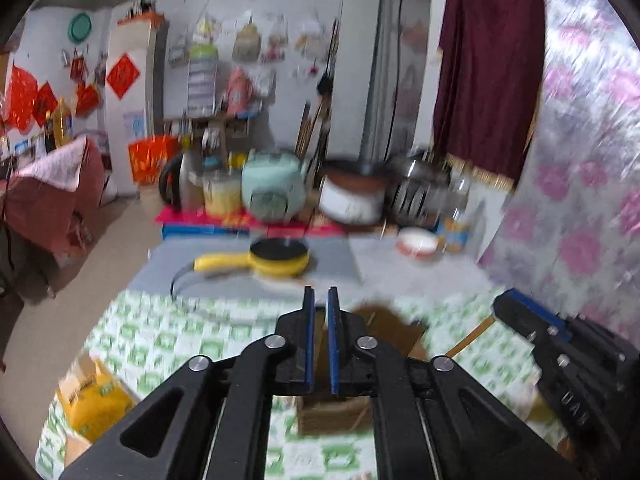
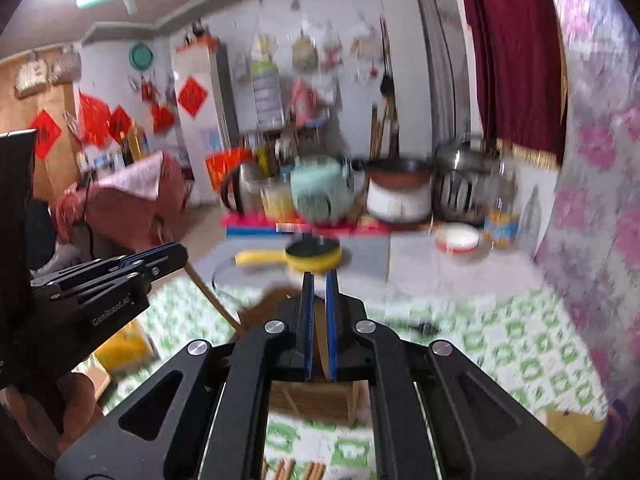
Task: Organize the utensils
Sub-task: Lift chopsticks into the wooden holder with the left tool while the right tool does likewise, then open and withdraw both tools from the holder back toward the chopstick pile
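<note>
Chopsticks (image 2: pixel 296 472) lie on the green-patterned tablecloth (image 2: pixel 520 352) at six o'clock in the right wrist view, just below a brown wooden box (image 2: pixel 312 400). Left gripper (image 1: pixel 320 293) and right gripper (image 2: pixel 319 276) each stand slightly parted, nothing between their pads. A yellow pan (image 1: pixel 280 258) sits at twelve o'clock beyond them.

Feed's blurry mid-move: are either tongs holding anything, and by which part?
Nothing is held: the left tongs and right tongs each show a narrow, empty gap.
</note>
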`<state>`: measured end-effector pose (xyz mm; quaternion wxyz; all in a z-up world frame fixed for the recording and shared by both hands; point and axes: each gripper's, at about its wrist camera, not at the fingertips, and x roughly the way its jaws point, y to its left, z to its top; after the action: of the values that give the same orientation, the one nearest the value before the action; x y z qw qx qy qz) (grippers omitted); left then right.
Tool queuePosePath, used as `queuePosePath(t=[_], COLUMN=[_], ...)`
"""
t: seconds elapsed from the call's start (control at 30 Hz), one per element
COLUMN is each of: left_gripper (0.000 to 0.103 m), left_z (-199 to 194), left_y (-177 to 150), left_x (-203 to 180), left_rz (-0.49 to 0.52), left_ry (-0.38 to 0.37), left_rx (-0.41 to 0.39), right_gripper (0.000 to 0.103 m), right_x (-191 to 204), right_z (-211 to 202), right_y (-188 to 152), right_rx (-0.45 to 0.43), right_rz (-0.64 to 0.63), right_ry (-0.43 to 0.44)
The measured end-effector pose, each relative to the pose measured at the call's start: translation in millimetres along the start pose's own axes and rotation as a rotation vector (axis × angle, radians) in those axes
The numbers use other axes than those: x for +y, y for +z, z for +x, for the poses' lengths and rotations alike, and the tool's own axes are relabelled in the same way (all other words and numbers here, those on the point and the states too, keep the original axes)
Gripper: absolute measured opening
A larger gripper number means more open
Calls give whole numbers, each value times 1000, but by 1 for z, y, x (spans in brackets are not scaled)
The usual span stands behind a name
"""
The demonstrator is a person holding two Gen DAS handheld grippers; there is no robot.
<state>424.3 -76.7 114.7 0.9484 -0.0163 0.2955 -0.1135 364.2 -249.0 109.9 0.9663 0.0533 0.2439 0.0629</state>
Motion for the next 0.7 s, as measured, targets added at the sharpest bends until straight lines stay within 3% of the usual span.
queuePosePath(t=[0.03,0.1,0.17,0.3,0.4,0.47,0.7], left_gripper=[26,61,68,80,89,92,96], left_z=[0,-11,-30,-69,-107,-136,-225], left_y=[-3,-10,-11,-12,-21,-32,-83], left_x=[4,11,15,25,30,29,15], left_rz=[-4,-11,-20,-59,-88,-95,-78], left_ry=[3,39,75,76,95,111,156], left_rx=[11,-6,-30,-32,-56,-71,-106], right_gripper=[11,12,16,25,42,57,73], right_x=[-1,-4,-5,-1,3,5,10], right_z=[-1,-10,-25,-65,-100,-128,-225], right_y=[-4,-6,-4,-5,-11,-20,-57], right_rx=[5,-6,-29,-64,-82,-103,-174], right_rz=[5,7,6,-3,1,9,35], right_ry=[0,1,-4,-12,-29,-30,-16])
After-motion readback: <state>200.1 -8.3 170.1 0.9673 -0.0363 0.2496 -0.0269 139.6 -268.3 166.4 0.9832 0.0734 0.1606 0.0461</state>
